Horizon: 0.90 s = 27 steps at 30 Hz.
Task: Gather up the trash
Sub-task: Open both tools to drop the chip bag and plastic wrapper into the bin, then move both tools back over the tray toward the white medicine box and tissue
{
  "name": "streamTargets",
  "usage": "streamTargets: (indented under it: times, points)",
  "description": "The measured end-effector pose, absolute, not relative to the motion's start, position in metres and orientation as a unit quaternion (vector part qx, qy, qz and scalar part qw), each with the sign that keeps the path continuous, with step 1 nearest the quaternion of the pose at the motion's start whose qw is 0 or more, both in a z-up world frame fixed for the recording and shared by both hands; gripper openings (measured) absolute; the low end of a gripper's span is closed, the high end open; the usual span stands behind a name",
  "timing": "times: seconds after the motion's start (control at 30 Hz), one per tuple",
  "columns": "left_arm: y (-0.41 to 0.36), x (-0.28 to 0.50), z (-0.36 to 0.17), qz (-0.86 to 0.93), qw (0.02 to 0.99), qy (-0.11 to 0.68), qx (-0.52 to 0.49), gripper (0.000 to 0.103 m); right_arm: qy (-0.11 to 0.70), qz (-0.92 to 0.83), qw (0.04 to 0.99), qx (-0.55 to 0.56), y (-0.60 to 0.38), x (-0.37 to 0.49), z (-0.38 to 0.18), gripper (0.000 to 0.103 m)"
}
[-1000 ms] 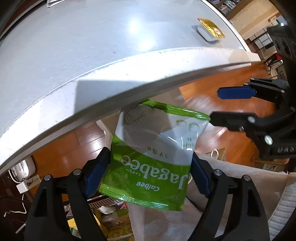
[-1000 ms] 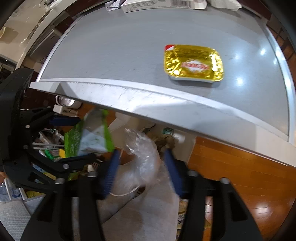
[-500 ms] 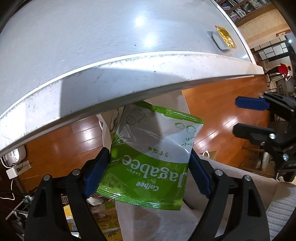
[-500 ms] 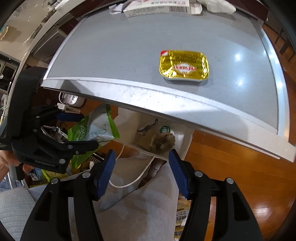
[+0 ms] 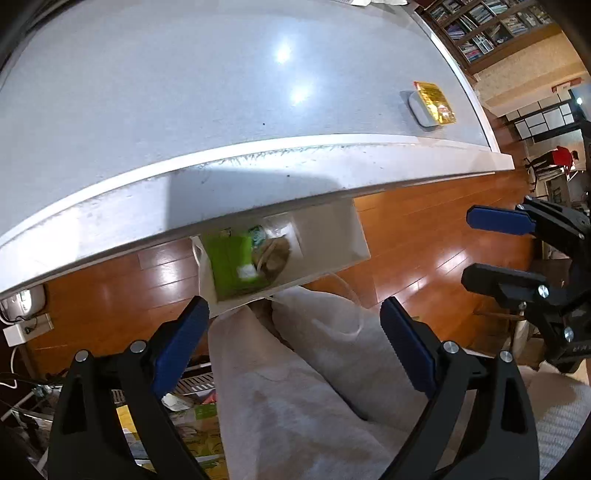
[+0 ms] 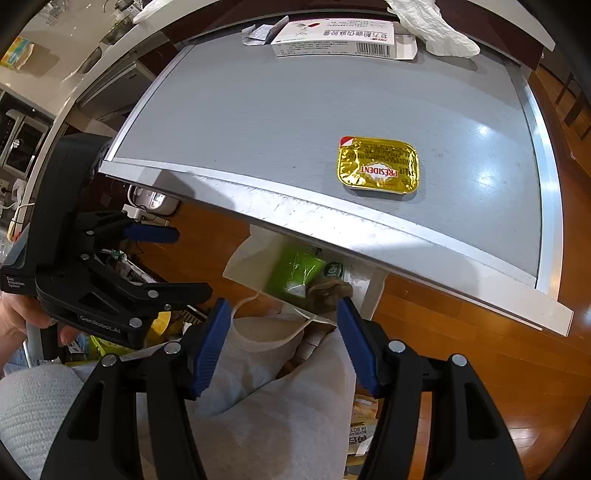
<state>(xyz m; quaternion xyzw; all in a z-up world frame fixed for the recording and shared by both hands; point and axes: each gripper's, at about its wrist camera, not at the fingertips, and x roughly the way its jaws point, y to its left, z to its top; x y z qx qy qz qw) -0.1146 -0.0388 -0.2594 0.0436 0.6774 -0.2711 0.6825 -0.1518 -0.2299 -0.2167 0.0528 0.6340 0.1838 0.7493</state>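
Observation:
A green snack bag (image 5: 232,266) lies blurred inside the white paper bag (image 5: 332,236) that stands on the floor under the table's edge. My left gripper (image 5: 293,332) hangs above that bag with its jaws opening and nothing between them. The right wrist view shows the same snack bag (image 6: 295,273) in the paper bag (image 6: 251,258), beside brown crumpled trash. My right gripper (image 6: 283,343) stands open and empty just above the bag. A gold foil butter pack (image 6: 378,170) sits on the grey table (image 6: 295,110) near its front edge.
At the table's far end lie a white printed box (image 6: 332,37) and a crumpled tissue (image 6: 432,26). A person's grey trouser legs (image 5: 314,387) fill the space under both grippers. Wooden floor (image 5: 424,240) spreads to the right, and clutter (image 6: 110,347) lies on the floor to the left.
My left gripper has opened and let go of the green snack bag, which has dropped into the white paper bag. The clear plastic seen between the right fingers a second ago is gone.

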Motion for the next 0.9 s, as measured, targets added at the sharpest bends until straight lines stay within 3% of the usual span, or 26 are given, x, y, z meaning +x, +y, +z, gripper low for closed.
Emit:
streamTargets:
  times: [0.43,0.5,0.9]
  points:
    - [0.001,-0.130,-0.210,-0.275,0.722,0.634,0.036,0.094,0.602,0.227,0.764,0.051,-0.252,-0.171,-0.168,0.061]
    - [0.003,-0.131,-0.192,-0.277,0.741,0.611,0.042,0.094,0.579,0.232,0.779,0.060,-0.257,-0.170,-0.147,0.068]
    - [-0.006,-0.092,-0.098,-0.229,0.854,0.465,0.050,0.095,0.452,0.202,0.863,0.095,-0.277,-0.133,-0.073,0.085]
